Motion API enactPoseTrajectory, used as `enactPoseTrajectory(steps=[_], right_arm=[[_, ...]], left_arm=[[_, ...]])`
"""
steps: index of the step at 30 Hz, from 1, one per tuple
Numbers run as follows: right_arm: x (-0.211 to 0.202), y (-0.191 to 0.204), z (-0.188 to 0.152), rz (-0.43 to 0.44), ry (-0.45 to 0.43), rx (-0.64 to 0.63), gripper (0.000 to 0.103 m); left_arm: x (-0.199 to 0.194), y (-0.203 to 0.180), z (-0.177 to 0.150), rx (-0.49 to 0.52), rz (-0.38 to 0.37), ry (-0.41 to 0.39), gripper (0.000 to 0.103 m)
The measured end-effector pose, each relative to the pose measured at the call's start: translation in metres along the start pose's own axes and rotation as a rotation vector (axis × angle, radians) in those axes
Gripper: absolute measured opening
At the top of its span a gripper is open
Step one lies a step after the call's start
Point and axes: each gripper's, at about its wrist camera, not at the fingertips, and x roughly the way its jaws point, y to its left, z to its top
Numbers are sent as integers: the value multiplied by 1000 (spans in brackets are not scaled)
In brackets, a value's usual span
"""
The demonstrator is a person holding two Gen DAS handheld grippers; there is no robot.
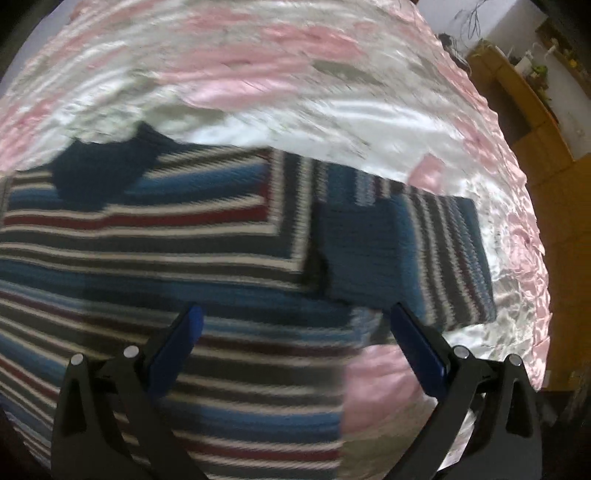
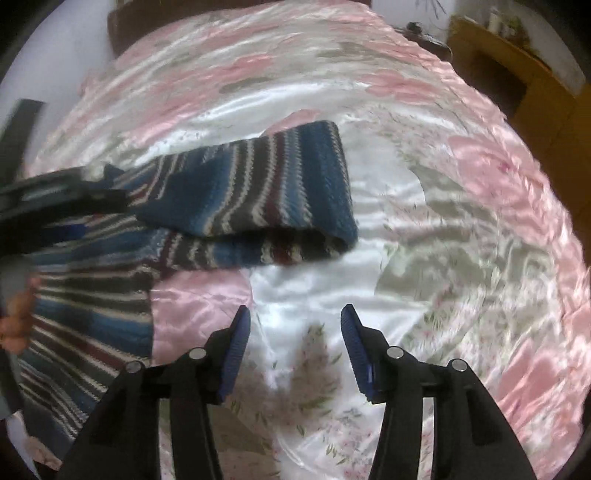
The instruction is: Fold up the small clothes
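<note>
A knitted sweater striped in blue, dark grey, white and maroon [image 1: 166, 258] lies spread flat on a bed covered with a shiny satin bedspread printed with pink and grey-green flowers on white [image 1: 258, 74]. It sits toward the near left part of the bed, its dark navy collar [image 1: 103, 173] pointing to the far edge. One sleeve [image 2: 258, 199] is folded over on itself and reaches toward the middle of the bed, its cuff end resting on the satin.

The left gripper [image 1: 295, 325], black with blue finger pads, hovers over the sweater's body near the base of the folded sleeve; its jaws are spread wide and hold nothing. The left-wrist view is blurred. The right gripper [image 2: 295, 325], of the same build, is over bare bedspread beside the sweater's side hem, below the folded sleeve, and its jaws are likewise apart and empty. In the right-wrist view the left gripper's black frame [image 2: 55, 199] crosses the left edge above the sweater, with part of a hand [image 2: 16, 321] just below it.

No boxes or baskets show on the bed. Beyond the bed's far right corner stand a yellow wooden cabinet [image 1: 517, 103] carrying small items too blurred to identify, a wooden floor [image 1: 554, 229] and a white wall [image 1: 491, 18].
</note>
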Motion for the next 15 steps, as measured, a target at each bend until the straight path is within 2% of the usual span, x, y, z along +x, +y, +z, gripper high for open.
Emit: enactPoseTrajectory(steps=[3,5,8,9,10,11,14,15], right_arm=[[0,-3,-4,-24,-33,-5,60],[4,-3,-2,-34,-54,-11,61],[9,-6,0,55,-66,23,61],[13,-8,0,98,-64,38,61],[16,-9,0,115,-62,45,61],[18,-10,1,118,-60,50,61],[22,-14,2,87,-60,73,61],[22,-15,2,90,-62,82,61]], left_arm=[[22,-17,6,-7,-15,42,100],[33,-21,9,-15,-12,56,100],[48,-26,14,-24,-8,65,97],[51,-28,14,-15,2,66,86],[53,-31,14,-1,14,69,66],[54,-33,14,9,15,66,63],[47,-36,14,25,32,13,41],[41,-35,15,27,34,-11,25]])
